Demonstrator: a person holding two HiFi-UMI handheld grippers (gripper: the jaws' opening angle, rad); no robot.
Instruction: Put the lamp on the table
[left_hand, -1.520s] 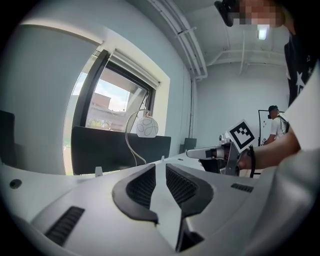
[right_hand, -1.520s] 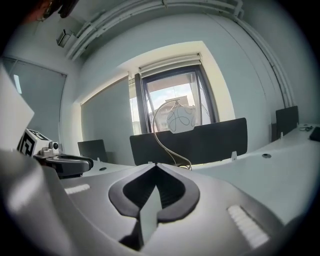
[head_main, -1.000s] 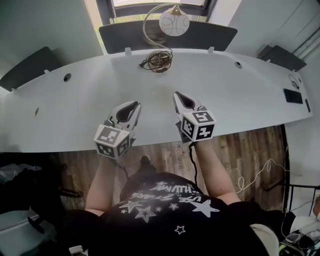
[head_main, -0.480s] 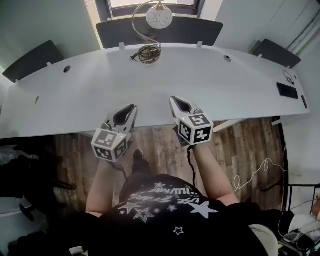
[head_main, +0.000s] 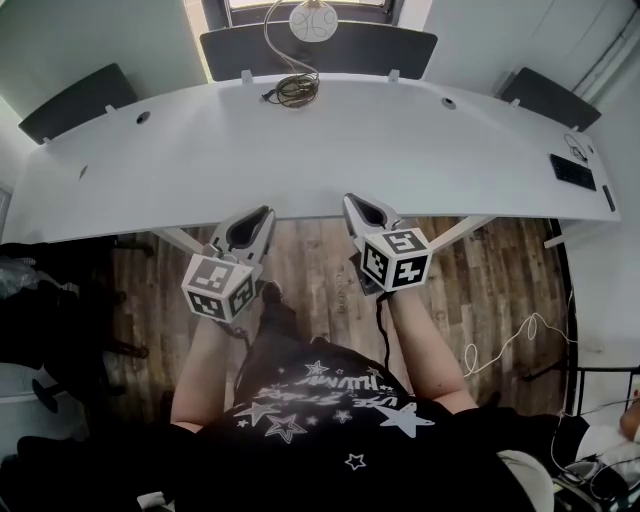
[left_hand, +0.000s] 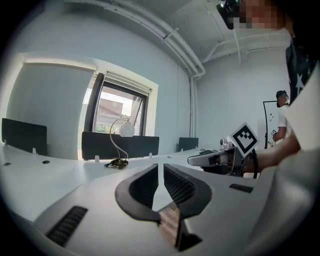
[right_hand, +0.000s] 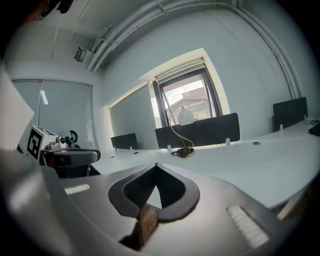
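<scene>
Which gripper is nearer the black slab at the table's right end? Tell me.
Right. The right gripper is off the table's near edge, left of the slab; the left gripper is farther left.

The lamp (head_main: 313, 20) stands at the table's (head_main: 400, 150) far edge, with a divider panel (head_main: 380, 50) behind it.

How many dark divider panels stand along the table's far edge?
3 panels: one at the left end, one centred behind the lamp, one at the right end. Others may be hidden.

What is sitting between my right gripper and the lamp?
Nothing: only bare white table stretches from the right gripper to the lamp, as both the head view and the right gripper view show.
</scene>
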